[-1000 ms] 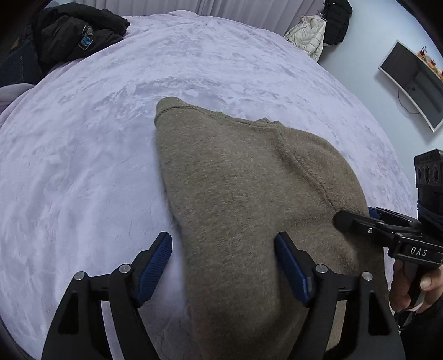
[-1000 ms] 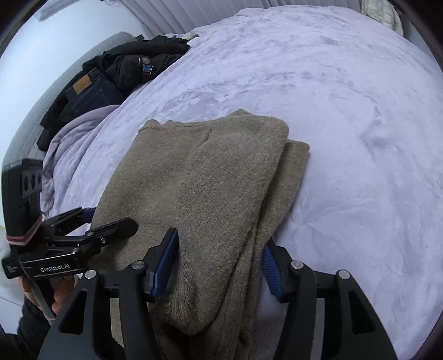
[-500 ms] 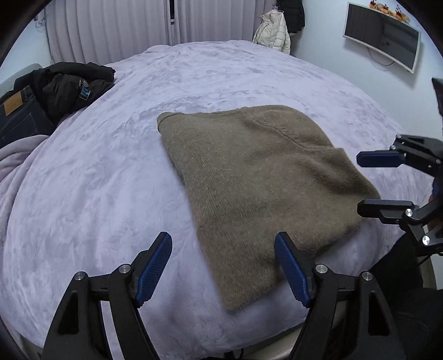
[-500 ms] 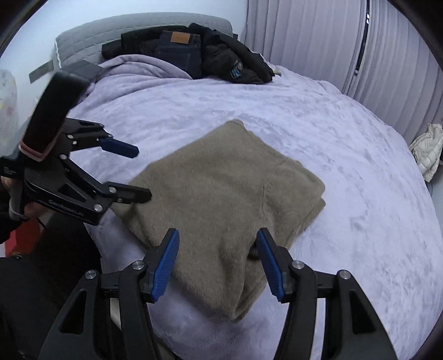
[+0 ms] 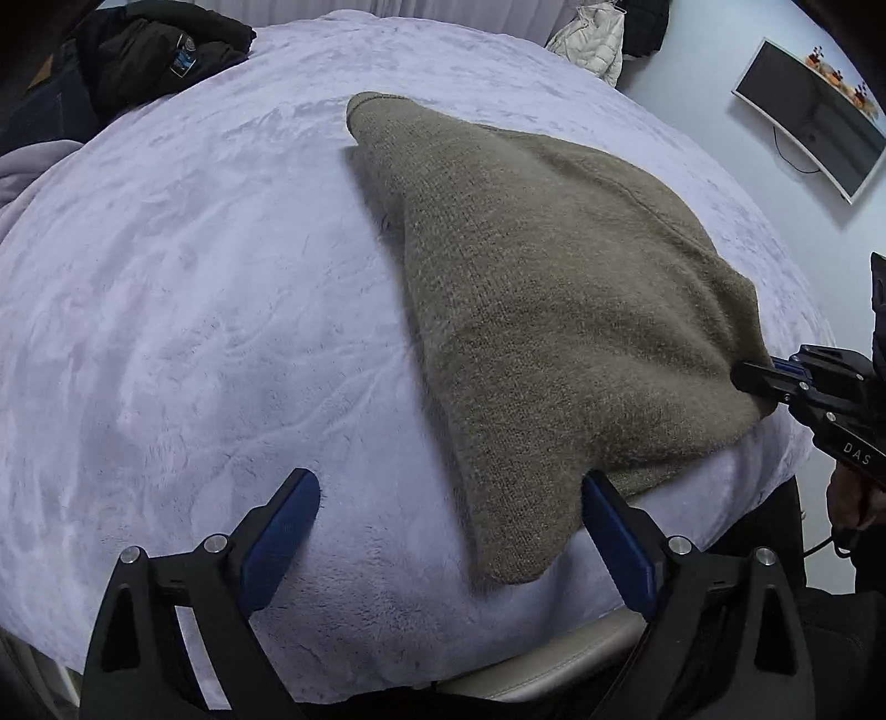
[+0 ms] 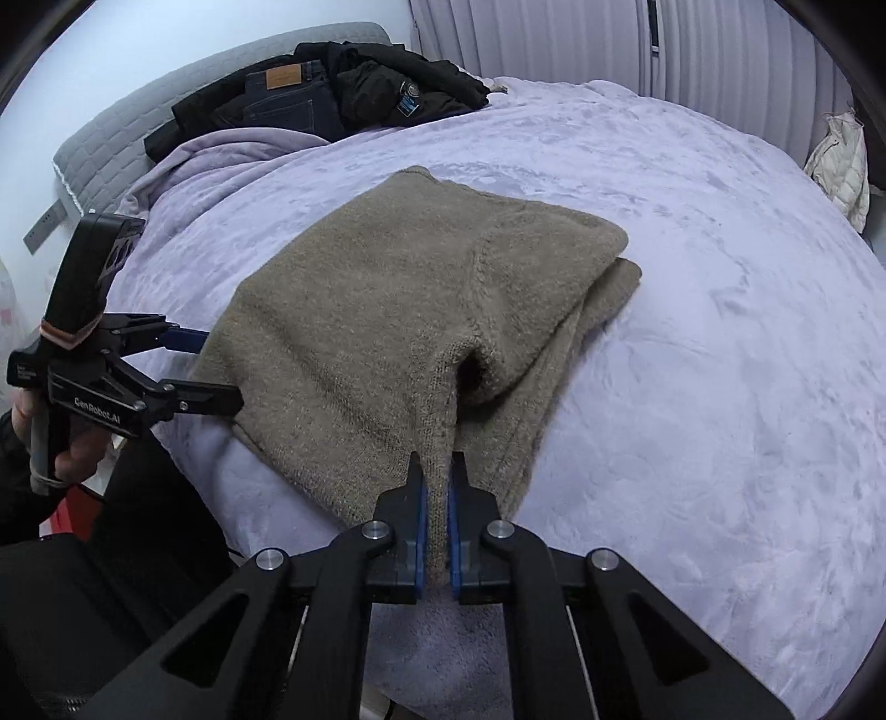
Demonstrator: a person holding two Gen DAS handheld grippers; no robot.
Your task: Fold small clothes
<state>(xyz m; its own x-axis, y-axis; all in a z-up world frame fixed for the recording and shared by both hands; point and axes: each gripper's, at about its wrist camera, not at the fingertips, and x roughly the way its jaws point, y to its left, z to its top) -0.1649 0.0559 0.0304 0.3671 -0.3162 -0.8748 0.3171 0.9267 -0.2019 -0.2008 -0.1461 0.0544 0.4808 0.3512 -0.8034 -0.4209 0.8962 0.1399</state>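
Note:
A folded olive-brown knit sweater (image 5: 554,310) lies on the lilac bed cover (image 5: 194,310); it also shows in the right wrist view (image 6: 398,310). My left gripper (image 5: 448,520) is open, its blue pads either side of the sweater's near left corner, not gripping. It shows from the side in the right wrist view (image 6: 219,368), at the sweater's left edge. My right gripper (image 6: 437,498) is shut on the sweater's near edge, pinching a ridge of knit. In the left wrist view it (image 5: 747,376) meets the sweater's right corner.
Dark jackets and jeans (image 6: 332,94) are piled at the head of the bed by a grey headboard (image 6: 111,138). A rumpled lilac blanket (image 6: 221,155) lies beside them. A wall screen (image 5: 814,116) and a white jacket (image 5: 592,44) are beyond the bed. The bed's near edge (image 5: 526,642) is just below my grippers.
My right gripper has closed on the sweater's near edge; it was open before. Both grippers have moved back in close to the sweater after having pulled away.

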